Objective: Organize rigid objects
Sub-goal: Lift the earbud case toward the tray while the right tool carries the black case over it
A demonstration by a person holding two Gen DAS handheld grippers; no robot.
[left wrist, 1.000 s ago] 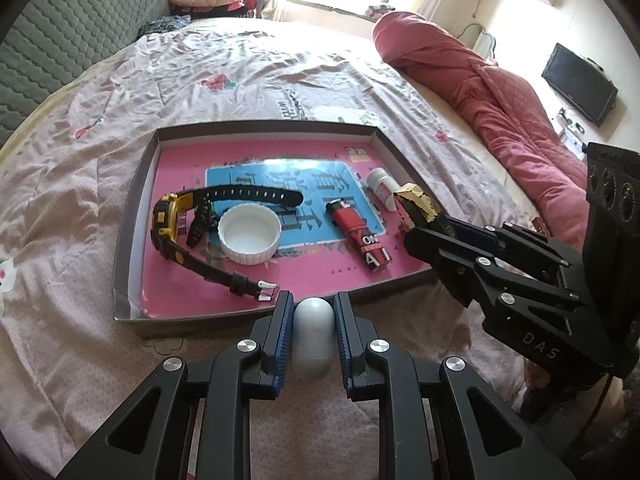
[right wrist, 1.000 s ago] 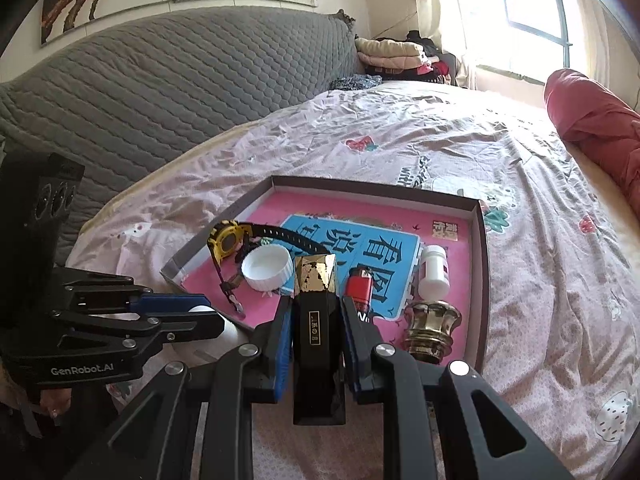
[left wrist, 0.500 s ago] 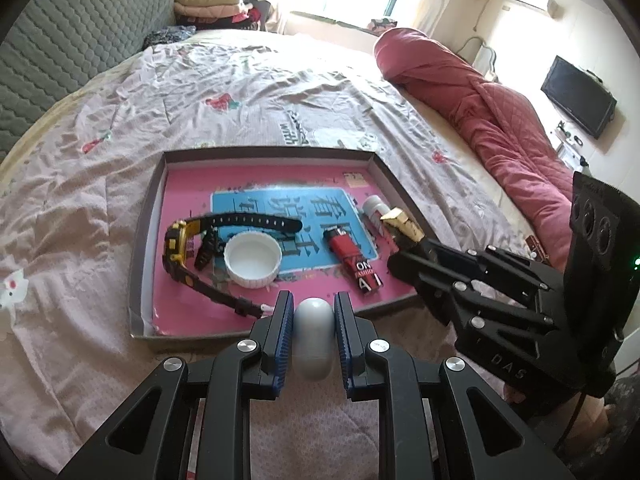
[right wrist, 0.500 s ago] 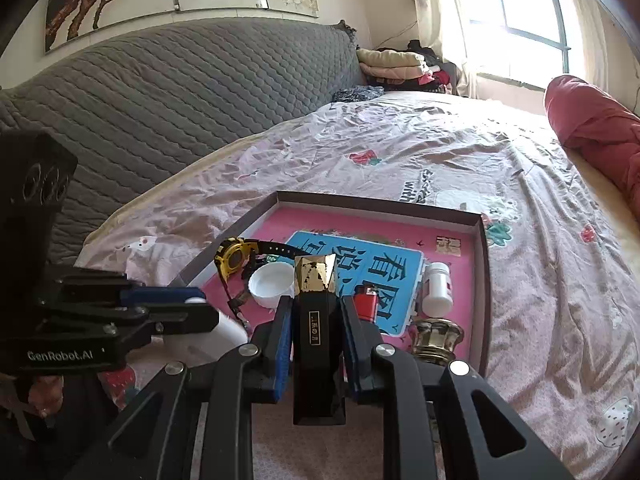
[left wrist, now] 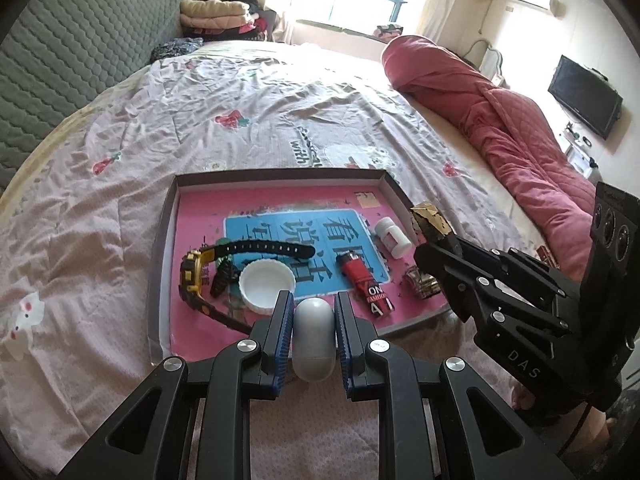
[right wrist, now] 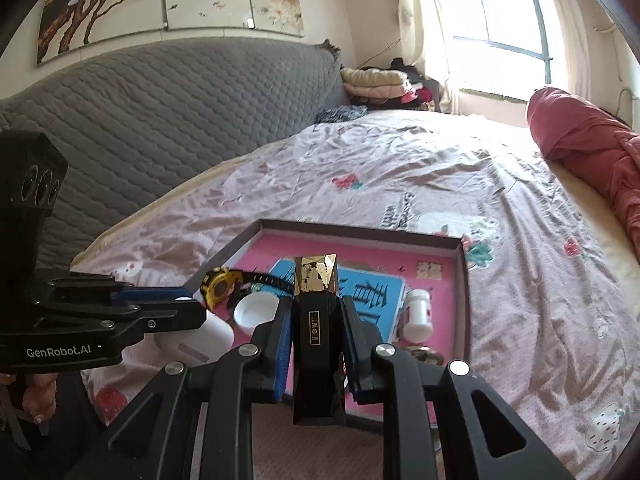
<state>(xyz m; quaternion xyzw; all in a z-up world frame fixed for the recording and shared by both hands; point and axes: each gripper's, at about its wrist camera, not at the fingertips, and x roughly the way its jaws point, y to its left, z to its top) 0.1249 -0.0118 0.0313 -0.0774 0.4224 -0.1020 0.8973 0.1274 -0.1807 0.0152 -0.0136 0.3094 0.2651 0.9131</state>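
The left gripper carries "GenRobot.AI" in white on its black side, seen from the right wrist. The right gripper shows "DAS" on its arm (left wrist view; poss. part of a longer word). The red lighter reads "ON", "FASHION" and "A I" at its black end. The bedsheet has "with" printed near the tray. The tray liner bears large Chinese chars on a blue panel; the black-and-gold bottle has a small gold label, illegible.

Home bedroom: bed with floral sheet, padded grey headboard, rolled red quilt, wall TV.
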